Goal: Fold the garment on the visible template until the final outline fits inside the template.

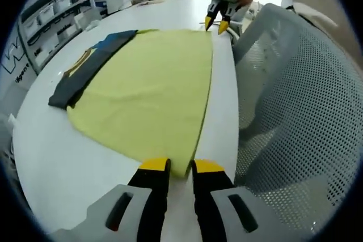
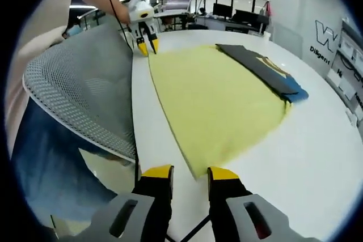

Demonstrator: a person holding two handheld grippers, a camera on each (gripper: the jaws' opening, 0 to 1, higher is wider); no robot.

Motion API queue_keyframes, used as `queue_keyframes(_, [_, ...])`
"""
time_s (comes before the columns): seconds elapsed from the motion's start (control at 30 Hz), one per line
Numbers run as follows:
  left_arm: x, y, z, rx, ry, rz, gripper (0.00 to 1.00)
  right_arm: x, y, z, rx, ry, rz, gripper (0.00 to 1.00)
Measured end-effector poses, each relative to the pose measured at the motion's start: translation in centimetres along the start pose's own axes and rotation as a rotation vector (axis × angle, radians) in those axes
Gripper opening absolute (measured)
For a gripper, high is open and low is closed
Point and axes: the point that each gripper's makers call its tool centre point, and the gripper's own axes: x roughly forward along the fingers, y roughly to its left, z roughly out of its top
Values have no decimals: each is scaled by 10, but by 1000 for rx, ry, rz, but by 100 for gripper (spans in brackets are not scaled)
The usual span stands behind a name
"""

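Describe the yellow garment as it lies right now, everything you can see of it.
The yellow garment is a soft, matte cloth, spread flat on the white table, with light wrinkles. One long edge runs along the table side nearest the mesh chair back. A dark template with blue and yellow markings shows along the opposite edge. The left gripper sits at one near corner, the right gripper at the other; whether either has pinched the cloth is unclear.
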Motion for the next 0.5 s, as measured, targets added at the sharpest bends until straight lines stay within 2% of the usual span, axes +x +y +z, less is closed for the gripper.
queue_keyframes(0.23, [0, 2, 1, -13, -12, 9, 11, 3, -5, 0, -40, 4, 0, 15])
queue_keyframes(0.33, [-1, 6, 0, -37, -17, 22, 7, 3, -6, 0, -62, 8, -1, 12])
queue_keyframes(0.5, [0, 7, 0, -49, -18, 22, 4, 4, -12, -1, -105, 28, -26, 3])
